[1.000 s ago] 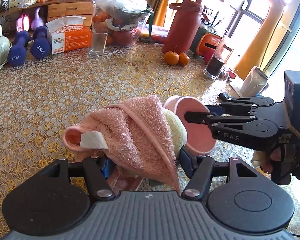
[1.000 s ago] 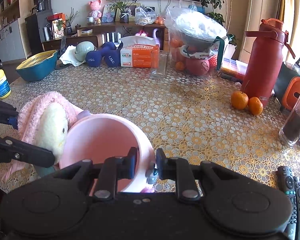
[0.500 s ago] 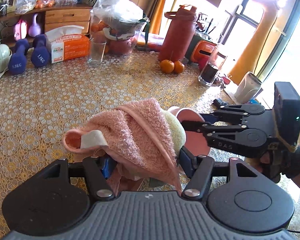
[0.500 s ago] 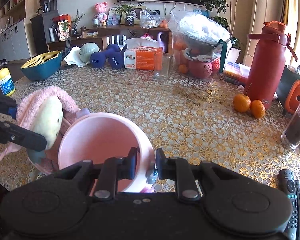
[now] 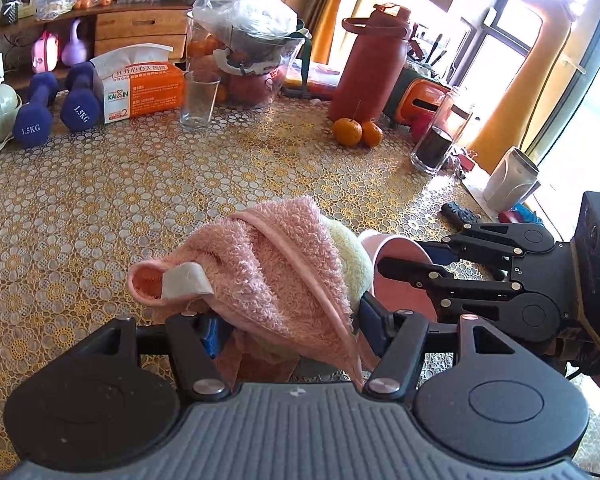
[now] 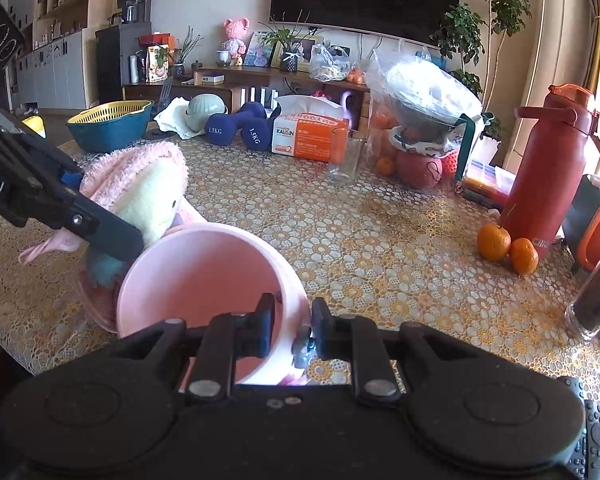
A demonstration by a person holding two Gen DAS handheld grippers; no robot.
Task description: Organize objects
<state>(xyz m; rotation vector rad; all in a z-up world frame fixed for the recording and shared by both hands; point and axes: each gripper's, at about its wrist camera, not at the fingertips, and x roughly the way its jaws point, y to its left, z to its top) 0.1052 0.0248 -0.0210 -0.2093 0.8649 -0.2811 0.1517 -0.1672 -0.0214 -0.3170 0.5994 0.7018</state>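
Note:
My left gripper (image 5: 288,320) is shut on a pink fluffy towel (image 5: 276,264) wrapped around a pale yellow plush toy (image 5: 350,264). The bundle is held above the table's near edge. In the right wrist view the towel (image 6: 136,168) and plush (image 6: 148,204) sit at the left, gripped by the left gripper's fingers (image 6: 96,228). My right gripper (image 6: 292,320) is shut on the rim of a pink cup (image 6: 204,276), tilted with its mouth toward the camera. The cup (image 5: 400,276) is right beside the bundle.
On the patterned table: two blue dumbbells (image 5: 52,112), an orange tissue box (image 5: 140,88), a glass (image 5: 198,98), a bagged fruit bowl (image 5: 252,44), a red bottle (image 5: 364,64), two oranges (image 5: 356,132), a dark-liquid glass (image 5: 436,140), a remote (image 5: 460,214), a blue basket (image 6: 108,124).
Both grippers have risen and drawn back from the table, keeping their holds. The pink cup has tilted and come closer to the towel bundle.

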